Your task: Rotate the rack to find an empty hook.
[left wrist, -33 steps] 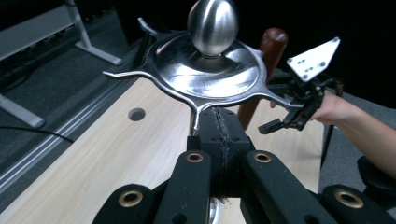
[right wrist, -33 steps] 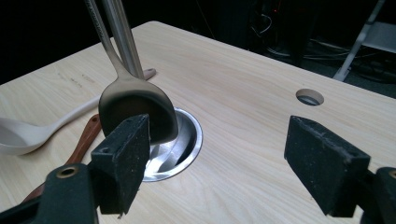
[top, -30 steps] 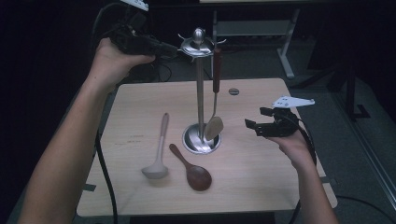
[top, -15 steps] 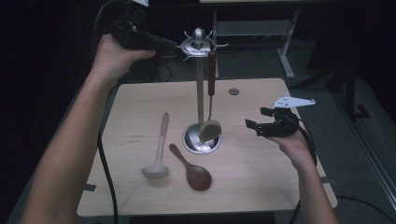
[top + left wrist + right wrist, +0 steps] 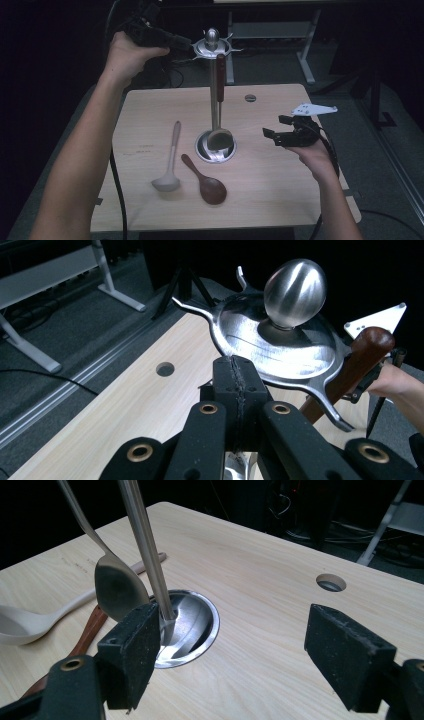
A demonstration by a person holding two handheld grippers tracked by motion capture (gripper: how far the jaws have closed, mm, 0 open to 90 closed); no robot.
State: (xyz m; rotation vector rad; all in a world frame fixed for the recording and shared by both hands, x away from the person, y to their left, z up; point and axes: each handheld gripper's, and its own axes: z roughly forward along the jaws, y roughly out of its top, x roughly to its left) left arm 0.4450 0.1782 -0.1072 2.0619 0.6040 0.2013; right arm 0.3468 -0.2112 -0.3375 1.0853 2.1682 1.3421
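A steel utensil stand point(image 5: 212, 36) rises from a round base point(image 5: 216, 152) at the table's middle. From one hook of its top disc point(image 5: 280, 340) hangs a spoon with a brown wooden handle point(image 5: 219, 90), in front of the pole. My left gripper point(image 5: 186, 44) is shut, its tips point(image 5: 234, 371) right at the disc's rim; whether they pinch a hook is hidden. My right gripper point(image 5: 275, 126) hovers open to the right of the base, nothing between its pads point(image 5: 235, 645). In the right gripper view the spoon's bowl point(image 5: 117, 590) hangs beside the pole point(image 5: 145, 540).
A white ladle point(image 5: 170, 160) and a dark wooden spoon point(image 5: 202, 179) lie on the table left of the base. A small round hole point(image 5: 250, 97) sits near the table's far edge. Desk legs and cables stand in the dark beyond.
My left gripper has moved right along the stand's top. The top disc has turned, and the hanging spoon has swung from the pole's right side round to its front. The right gripper has kept still.
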